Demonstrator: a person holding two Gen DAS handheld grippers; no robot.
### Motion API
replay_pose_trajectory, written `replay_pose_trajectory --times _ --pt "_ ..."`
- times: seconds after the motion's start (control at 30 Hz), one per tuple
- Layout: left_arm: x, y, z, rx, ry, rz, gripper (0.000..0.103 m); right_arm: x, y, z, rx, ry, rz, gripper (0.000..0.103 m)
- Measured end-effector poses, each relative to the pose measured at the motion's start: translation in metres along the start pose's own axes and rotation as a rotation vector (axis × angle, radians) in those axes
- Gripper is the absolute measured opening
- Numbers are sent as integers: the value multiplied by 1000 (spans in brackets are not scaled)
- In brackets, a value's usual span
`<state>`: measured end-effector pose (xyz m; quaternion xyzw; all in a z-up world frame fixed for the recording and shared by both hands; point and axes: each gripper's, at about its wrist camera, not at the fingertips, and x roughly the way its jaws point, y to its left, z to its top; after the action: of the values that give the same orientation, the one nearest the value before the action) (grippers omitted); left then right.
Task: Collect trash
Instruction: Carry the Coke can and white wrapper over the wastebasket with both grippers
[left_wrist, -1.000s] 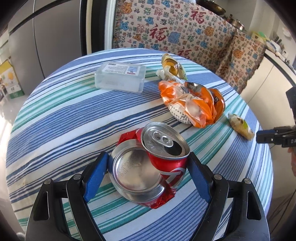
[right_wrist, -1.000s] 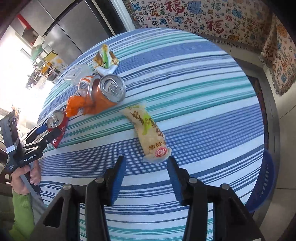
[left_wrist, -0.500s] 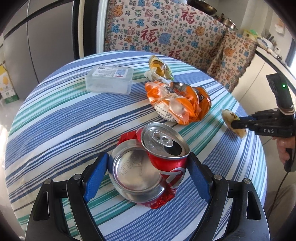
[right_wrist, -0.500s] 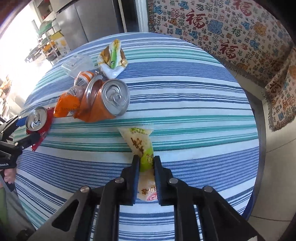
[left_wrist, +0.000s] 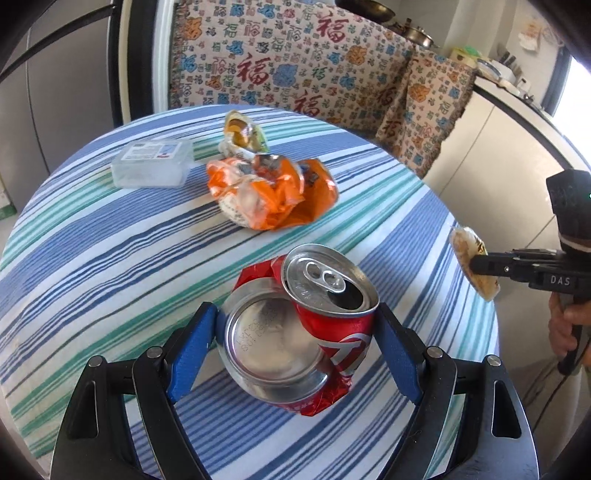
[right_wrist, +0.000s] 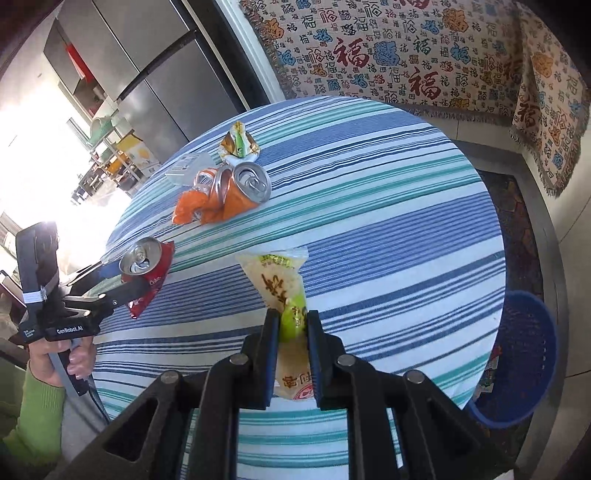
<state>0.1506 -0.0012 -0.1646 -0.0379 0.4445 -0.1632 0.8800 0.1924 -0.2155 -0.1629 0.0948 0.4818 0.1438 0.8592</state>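
Snack packet (right_wrist: 284, 291) sits pinched in right claw (right_wrist: 291, 325); left claw (left_wrist: 295, 343) clamps crushed red can (left_wrist: 295, 332).

Blue basket (right_wrist: 532, 332) half behind the table edge, its contents unclear; clear box (left_wrist: 151, 166) label illegible.

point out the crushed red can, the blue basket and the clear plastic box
crushed red can (left_wrist: 332, 328): left wrist view, red side wall
blue basket (right_wrist: 532, 347): right wrist view, inner mesh wall
clear plastic box (left_wrist: 151, 164): left wrist view, lid
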Motion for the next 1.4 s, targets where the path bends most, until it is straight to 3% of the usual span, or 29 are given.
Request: replay_pose_trajectory --times 0.33,0.47,0.7,0.97,1.17,1.4 --pt "14 -117 21 107 -13 -101 85 -58 -73 -17 138 -106 -57 15" --pt "28 -171 39 142 -17 -163 85 -77 -112 -26 205 -133 -128 15" --pt "71 -257 64 210 -6 -210 85 -105 -175 -37 323 -192 -238 15" --pt "126 -325 62 227 36 -249 85 -106 -239 -51 352 -236 -401 15" --pt "156 -353 52 271 60 -257 85 -98 -290 -64 433 -223 -344 15" --pt "188 -357 50 238 90 -258 85 -94 -312 -64 482 -224 -304 15"
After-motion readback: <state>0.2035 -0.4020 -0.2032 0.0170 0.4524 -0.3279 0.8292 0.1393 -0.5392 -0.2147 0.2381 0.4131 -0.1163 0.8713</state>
